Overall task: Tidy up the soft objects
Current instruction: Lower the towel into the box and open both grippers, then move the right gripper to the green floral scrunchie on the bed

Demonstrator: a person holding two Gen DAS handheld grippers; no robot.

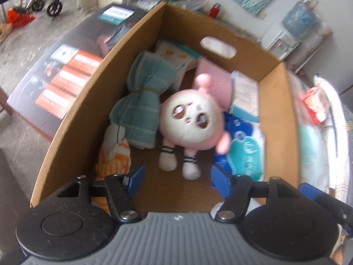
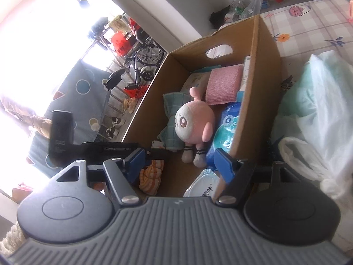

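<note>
Box (image 1: 114,50) open on top, I can drop in. Bare floor strip (image 1: 172,190) near plush feet (image 1: 178,165); towel roll (image 1: 141,101) left, wipes pack (image 1: 240,152) right crowd sides.

A brown cardboard box (image 1: 275,101) holds a pink and white plush toy (image 1: 192,119) with black-striped white legs, a teal checked towel (image 1: 141,101), an orange-and-white striped cloth (image 1: 114,161), a pink ribbed cloth (image 1: 215,77) and a blue and teal packet (image 1: 242,145). Both tongs have blue pads (image 1: 136,176).
</note>
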